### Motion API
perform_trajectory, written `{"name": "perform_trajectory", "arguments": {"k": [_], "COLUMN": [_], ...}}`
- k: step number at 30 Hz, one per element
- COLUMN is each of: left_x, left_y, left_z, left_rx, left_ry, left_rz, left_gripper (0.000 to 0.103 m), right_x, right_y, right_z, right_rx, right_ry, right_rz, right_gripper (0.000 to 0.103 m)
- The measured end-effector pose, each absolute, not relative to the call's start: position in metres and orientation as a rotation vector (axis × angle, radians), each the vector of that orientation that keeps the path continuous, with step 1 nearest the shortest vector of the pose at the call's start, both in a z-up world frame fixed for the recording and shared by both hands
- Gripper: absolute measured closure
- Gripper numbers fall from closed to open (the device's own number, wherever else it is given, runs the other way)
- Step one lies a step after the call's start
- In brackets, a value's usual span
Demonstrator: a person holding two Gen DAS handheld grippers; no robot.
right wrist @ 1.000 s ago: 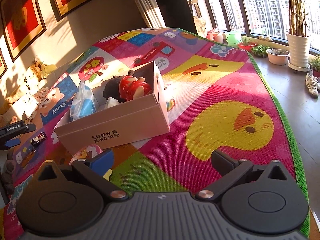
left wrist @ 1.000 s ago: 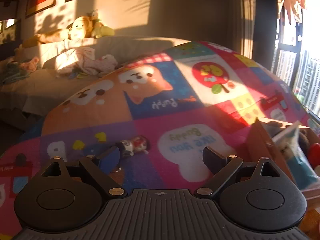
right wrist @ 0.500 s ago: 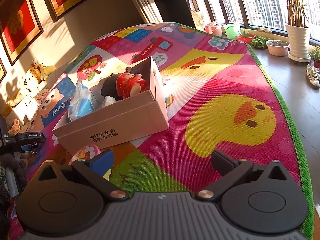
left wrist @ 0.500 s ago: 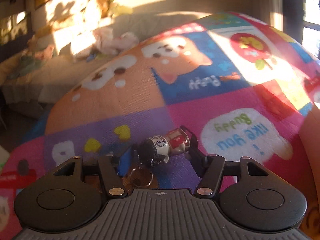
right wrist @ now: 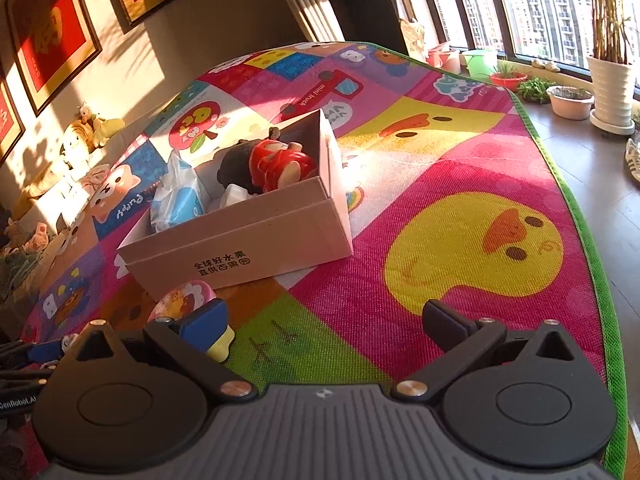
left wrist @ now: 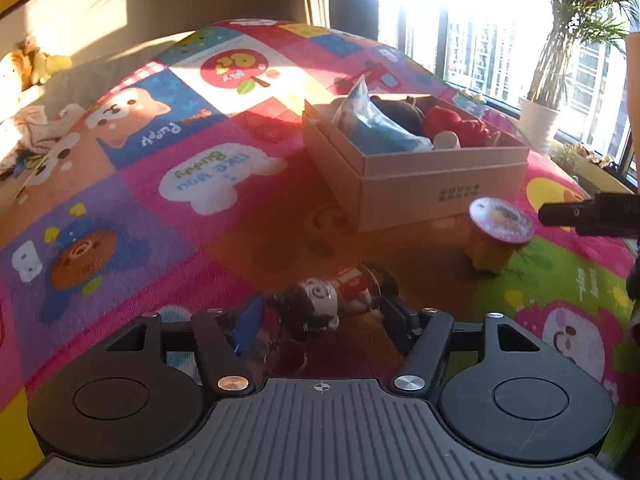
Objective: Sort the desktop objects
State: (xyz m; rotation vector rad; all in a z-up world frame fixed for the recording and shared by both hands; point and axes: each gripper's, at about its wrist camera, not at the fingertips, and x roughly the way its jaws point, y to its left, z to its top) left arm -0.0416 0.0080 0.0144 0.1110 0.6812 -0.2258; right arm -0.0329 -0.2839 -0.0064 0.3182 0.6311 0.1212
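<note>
Left gripper (left wrist: 320, 314) has its jaws clenched on a small figurine keychain (left wrist: 320, 300), dark hair and white face toward the left finger, red body toward the right; a clear ring (left wrist: 286, 356) of the keychain hangs just below it near the gripper body. The figurine looks lifted off the cartoon play mat (left wrist: 168, 216), though I cannot tell for sure whether it touches. Ahead and to the right sits the open cardboard box (left wrist: 440, 184) on the mat, holding a blue-and-white tissue pack (left wrist: 376, 128), a dark plush toy (left wrist: 400, 110) and a red doll (left wrist: 456, 126). Just in front of the box's printed side stands a yellow jelly cup (left wrist: 496, 236) with a pink foil lid, close to the box but apart from it. Right gripper (right wrist: 324, 322) hovers over the green and pink part of the mat (right wrist: 440, 220), jaws released wide with nothing between them; the jelly cup (right wrist: 188, 304) is beside and partly behind its left, blue-padded finger (right wrist: 202, 324). Box (right wrist: 248, 244) lies ahead-left of this gripper. Plush toys (right wrist: 86, 128) sit along a sofa by the far wall, 2 framed red pictures (right wrist: 52, 28) above, potted plants (right wrist: 610, 80) by the window.
</note>
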Motion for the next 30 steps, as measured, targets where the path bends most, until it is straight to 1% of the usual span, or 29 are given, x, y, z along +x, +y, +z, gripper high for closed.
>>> {"name": "perform_trajectory", "arguments": {"k": [2,5,8,16,21,27,30], "left_x": [-0.050,-0.059,-0.061,-0.043,-0.032,-0.037,-0.041], "left_y": [0.009,0.013,0.018,0.005,-0.008,-0.005,-0.002], "left_z": [0.011,0.010,0.009,0.005,0.004,0.004,0.004], "left_rx": [0.144,0.182,0.141,0.058,0.096,0.091,0.087], "left_ry": [0.689,0.704,0.723,0.715,0.701,0.708,0.717], "left_rz": [-0.232,-0.230,-0.239,-0.290,-0.297,-0.303,-0.297], "left_gripper": [0.017,0.013,0.009,0.008,0.009,0.008,0.008], "right_x": [-0.037,-0.044,-0.049,-0.059,-0.061,-0.037,-0.028], "right_y": [-0.279,-0.272,-0.268,-0.247,-0.229,-0.208,-0.195], "right_z": [-0.002,0.005,0.010,0.011,0.018,0.014,0.009], "right_rx": [0.273,0.218,0.197,0.065,-0.055,-0.086,-0.138], "right_ry": [0.621,0.613,0.601,0.573,0.533,0.600,0.602], "right_rz": [0.144,0.178,0.196,0.238,0.297,0.342,0.349], "right_gripper": [0.000,0.000,0.000,0.000,0.000,0.000,0.001]}}
